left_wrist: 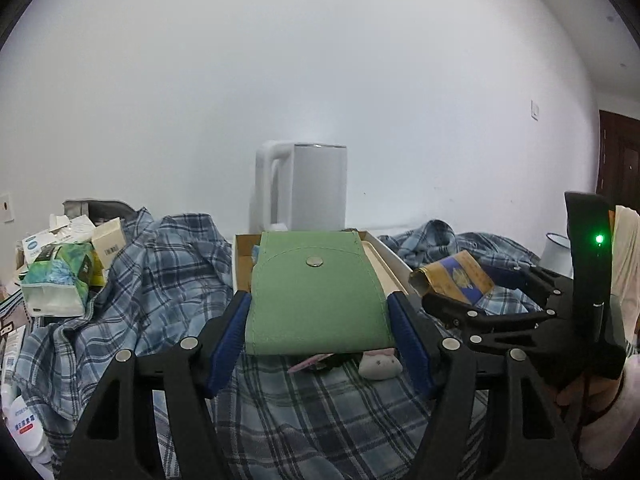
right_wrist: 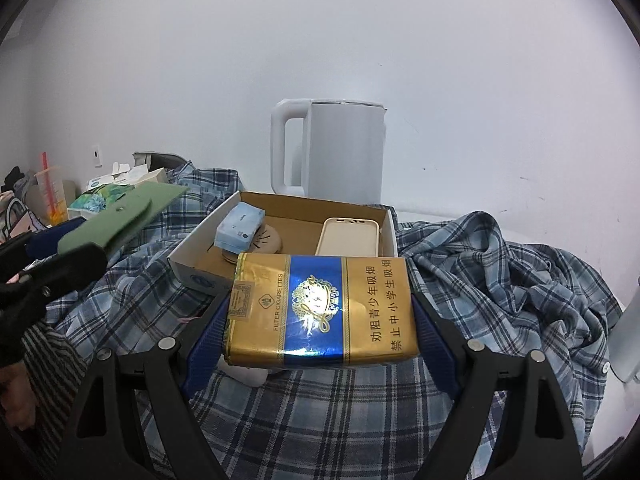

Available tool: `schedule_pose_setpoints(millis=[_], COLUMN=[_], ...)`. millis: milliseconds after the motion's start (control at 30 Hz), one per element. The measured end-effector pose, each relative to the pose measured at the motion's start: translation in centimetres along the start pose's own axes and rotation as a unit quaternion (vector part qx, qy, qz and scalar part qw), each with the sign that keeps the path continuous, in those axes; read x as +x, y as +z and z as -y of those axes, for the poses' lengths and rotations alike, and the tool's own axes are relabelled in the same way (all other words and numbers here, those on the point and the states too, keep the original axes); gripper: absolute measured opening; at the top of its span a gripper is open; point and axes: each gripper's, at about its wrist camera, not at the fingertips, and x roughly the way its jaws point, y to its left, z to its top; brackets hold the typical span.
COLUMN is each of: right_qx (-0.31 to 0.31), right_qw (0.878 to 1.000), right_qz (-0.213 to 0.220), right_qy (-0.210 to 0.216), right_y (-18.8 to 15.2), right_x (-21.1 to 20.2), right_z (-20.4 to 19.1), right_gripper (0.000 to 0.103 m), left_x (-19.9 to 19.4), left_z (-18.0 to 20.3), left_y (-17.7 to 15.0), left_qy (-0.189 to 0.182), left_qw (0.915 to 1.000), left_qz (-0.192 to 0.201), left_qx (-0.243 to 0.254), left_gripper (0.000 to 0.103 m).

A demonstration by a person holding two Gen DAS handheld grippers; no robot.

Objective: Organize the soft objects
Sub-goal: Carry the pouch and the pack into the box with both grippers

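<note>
Left gripper (left_wrist: pixel 320 312): one, blue pads clamped on the sides of one green snap-button pouch (left_wrist: pixel 318 292), lifted above the plaid cloth.
Right gripper (right_wrist: pixel 320 320): one, pads pinching one gold-and-blue cigarette pack (right_wrist: pixel 320 312), held just in front of the box.
Cardboard box (right_wrist: pixel 280 204): one, open, on the cloth; it holds one blue tissue packet (right_wrist: pixel 240 228), one beige phone case (right_wrist: pixel 348 236) and one round tan item, partly hidden.
Plaid cloth (right_wrist: pixel 500 280): one blue checked shirt, rumpled under everything.
Kettle (right_wrist: pixel 332 148): one, white, behind the box.
Small white plush (left_wrist: pixel 378 364): one, on the cloth below the pouch.
</note>
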Motion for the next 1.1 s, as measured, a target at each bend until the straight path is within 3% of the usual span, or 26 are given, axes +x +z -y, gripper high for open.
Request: schedule_pose_setpoints(millis=[233,400,600,700,800,900,1033,1100], right_qx=[0.005,0.014,0.008,0.003,0.009,0.013,0.017,0.028], right_qw=[1.000,1.000,0.999,0.999,0.999,1.000,0.997,0.993], right_qz=[0.009,0.015,0.036,0.039,0.029,-0.002,-0.078,-0.108], right_qy=[-0.003,-0.003,-0.011,-0.016,-0.015,-0.010,0.015,0.024], right_y=[0.2,2.5,7.0,8.9,9.9,10.0,8.5,7.4], right_x=[-0.5,-1.3,-1.0,0.5,2.9,6.2,10.9,12.6], right_z=[0.3,0.9,1.9,2.2,2.6,2.9,3.2,3.5], right_gripper=[0.084,0.084,0.084,0.084,0.084,0.084,0.084,0.084], left_x=[-0.7,-1.7,-0.8,1.1,4.8,9.1,13.1,15.3], left_z=[0.0,0.6,0.7,0.5,-0.1,-1.2,-1.5,-1.8], left_y=[0.0,0.7,5.3,7.8,9.7,10.6,10.4,10.0], left_qy=[0.010,0.022,0.027,0.025,0.026,0.006,0.018,0.028], left_qw=[0.9998,0.9990,0.9971,0.9974,0.9985,0.9999,0.9984,0.9952], left_qz=[0.015,0.036,0.063,0.058,0.034,-0.015,-0.053,-0.094], left_qx=[0.001,0.015,0.031,0.036,0.032,0.006,0.011,0.001], left_gripper=[0.071,0.071,0.071,0.071,0.071,0.071,0.071,0.071])
